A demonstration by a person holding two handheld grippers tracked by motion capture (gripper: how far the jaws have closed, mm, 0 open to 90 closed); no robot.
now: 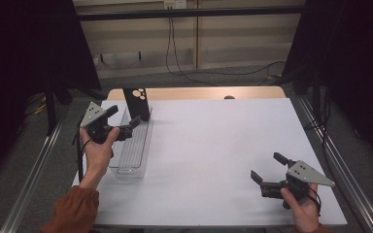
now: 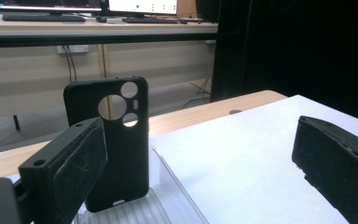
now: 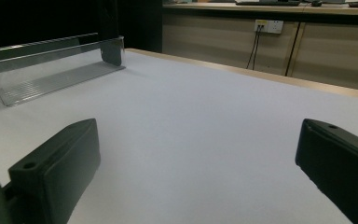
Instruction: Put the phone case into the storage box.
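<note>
A black phone case [image 1: 137, 103] with round camera cut-outs stands upright at the far end of a clear plastic tray [image 1: 132, 154] on the left of the white table. My left gripper [image 1: 125, 116] hovers open just short of the case, holding nothing. In the left gripper view the case [image 2: 116, 154] rises behind the left jaw, its foot inside the tray [image 2: 175, 193]. My right gripper [image 1: 267, 167] stands open low over the table near the front right, with nothing between its jaws. From the right gripper view the tray [image 3: 51, 70] lies far off.
The white table top [image 1: 213, 141] has a bare wooden strip [image 1: 204, 93] along its far edge. Metal rails run down both sides of the table. Dark curtains and cables on the floor lie beyond it.
</note>
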